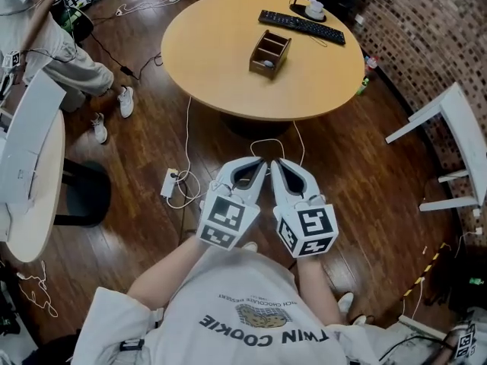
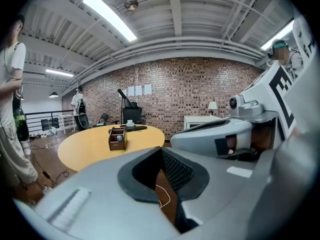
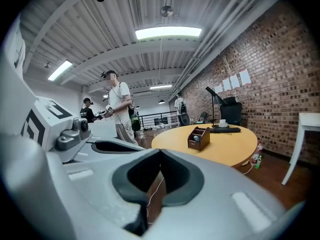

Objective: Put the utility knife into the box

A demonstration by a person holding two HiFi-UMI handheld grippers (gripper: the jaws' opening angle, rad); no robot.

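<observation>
Box (image 1: 270, 53): on the round bench (image 1: 221, 90), well ahead of the 2 grippers; long axis diagonal, far end toward the keyboard (image 1: 301, 26).
Left gripper (image 1: 263, 160): jaws clenched, empty.
Right gripper (image 1: 276, 161): jaws clenched, empty.
Utility knife: cannot be made out.

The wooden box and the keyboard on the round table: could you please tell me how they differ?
The wooden box is brown, tall-sided and open-topped with compartments; the keyboard is black, long and flat. On the round table the box sits near the middle, the keyboard by the far edge. Both rest on it, apart.
</observation>
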